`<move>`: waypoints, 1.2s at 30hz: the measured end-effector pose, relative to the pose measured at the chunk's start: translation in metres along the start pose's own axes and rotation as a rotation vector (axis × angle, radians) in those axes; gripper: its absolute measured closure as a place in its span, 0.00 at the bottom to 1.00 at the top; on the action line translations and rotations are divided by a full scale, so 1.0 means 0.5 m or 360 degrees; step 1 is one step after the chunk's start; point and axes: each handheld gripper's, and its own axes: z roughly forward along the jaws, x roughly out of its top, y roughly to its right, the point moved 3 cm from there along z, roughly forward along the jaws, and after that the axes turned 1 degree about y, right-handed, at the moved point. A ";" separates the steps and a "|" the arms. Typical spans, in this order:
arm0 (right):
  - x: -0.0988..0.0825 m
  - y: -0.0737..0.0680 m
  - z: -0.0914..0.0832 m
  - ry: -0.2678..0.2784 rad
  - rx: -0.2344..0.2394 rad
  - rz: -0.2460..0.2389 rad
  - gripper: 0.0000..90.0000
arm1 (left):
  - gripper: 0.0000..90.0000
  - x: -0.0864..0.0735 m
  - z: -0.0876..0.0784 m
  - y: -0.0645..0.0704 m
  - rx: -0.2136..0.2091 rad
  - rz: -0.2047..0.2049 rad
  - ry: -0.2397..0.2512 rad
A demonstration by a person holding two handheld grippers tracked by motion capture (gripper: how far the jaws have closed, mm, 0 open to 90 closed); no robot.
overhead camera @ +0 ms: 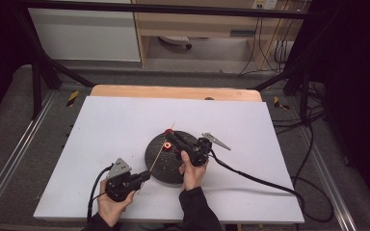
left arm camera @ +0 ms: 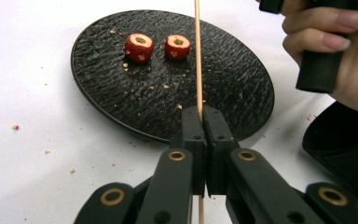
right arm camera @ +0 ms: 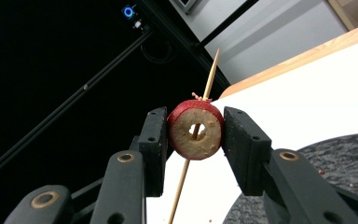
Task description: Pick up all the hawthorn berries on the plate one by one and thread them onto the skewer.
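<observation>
A black round plate lies on the white table and carries two red cored fruit pieces. My left gripper is shut on a thin wooden skewer at the plate's near edge, and the stick slants up over the plate. My right gripper is shut on a third red cored piece, held above the plate's far side. The skewer shows inside that piece's hole and its tip sticks out beyond. I cannot tell whether it is threaded through or just behind.
The white board has bare room left of and beyond the plate. Crumbs dot the surface near it. A wooden tabletop edge runs along the back. Cables trail off to the right.
</observation>
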 end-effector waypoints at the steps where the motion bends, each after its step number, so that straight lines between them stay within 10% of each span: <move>1: -0.002 -0.001 -0.001 -0.0009 0.0003 0.0008 0.69 | 0.98 0.003 0.001 0.000 -0.0002 0.0004 -0.0004; 36: -0.057 -0.017 -0.022 -0.0131 0.0013 -0.0033 0.68 | 0.98 0.072 0.045 -0.003 -0.0006 0.0048 -0.0005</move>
